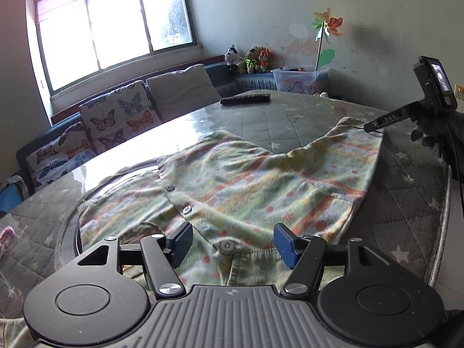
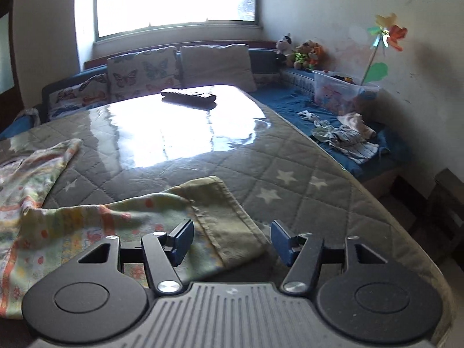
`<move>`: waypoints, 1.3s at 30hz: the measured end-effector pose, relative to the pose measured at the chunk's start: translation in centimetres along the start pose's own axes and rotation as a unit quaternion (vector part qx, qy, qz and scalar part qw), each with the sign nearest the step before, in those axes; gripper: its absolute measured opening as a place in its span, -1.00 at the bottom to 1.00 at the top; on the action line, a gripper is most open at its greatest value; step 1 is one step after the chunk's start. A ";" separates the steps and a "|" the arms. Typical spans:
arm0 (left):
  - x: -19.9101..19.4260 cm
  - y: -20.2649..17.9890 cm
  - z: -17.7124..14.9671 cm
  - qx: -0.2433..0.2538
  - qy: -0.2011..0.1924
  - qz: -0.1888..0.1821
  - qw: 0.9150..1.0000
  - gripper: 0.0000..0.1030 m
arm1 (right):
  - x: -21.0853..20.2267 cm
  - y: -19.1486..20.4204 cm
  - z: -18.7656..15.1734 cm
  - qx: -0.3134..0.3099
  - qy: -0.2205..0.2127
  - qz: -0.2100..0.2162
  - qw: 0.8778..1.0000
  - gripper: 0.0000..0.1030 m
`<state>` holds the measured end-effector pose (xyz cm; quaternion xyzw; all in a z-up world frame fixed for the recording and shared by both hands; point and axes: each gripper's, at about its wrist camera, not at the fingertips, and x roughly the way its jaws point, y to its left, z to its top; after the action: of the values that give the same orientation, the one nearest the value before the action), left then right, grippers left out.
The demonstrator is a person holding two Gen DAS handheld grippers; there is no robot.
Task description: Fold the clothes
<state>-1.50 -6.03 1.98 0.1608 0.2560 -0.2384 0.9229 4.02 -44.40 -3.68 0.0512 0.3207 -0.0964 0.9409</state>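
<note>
Spread apart at the bottom of the left wrist view, the left gripper (image 1: 233, 245) is held over the buttoned front of a patterned shirt (image 1: 232, 185) laid on the quilted table (image 1: 290, 116). Nothing is gripped. The right gripper (image 2: 232, 242) is likewise opened wide, over the shirt's cuff. Toys are kept in a clear bin (image 2: 342, 92) at upper right.
</note>
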 end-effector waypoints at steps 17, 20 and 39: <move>2.3 -2.8 -1.1 0.046 0.035 -0.019 0.998 0.30 | -0.1 -0.2 -0.4 0.023 -0.015 -0.001 1.000 -0.84; 2.2 -2.6 -1.0 0.050 0.035 -0.017 0.998 0.30 | -0.4 -0.5 -0.4 0.034 -0.021 0.008 0.999 -0.84; 6.5 -6.2 3.1 0.047 0.037 -0.038 0.997 0.30 | -11.1 7.4 6.9 -0.021 -0.132 0.192 0.972 -0.85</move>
<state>1.44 -14.84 -0.15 0.2028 0.2849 -0.2790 0.8944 1.12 -36.64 8.83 0.0790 0.1796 0.0869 0.9767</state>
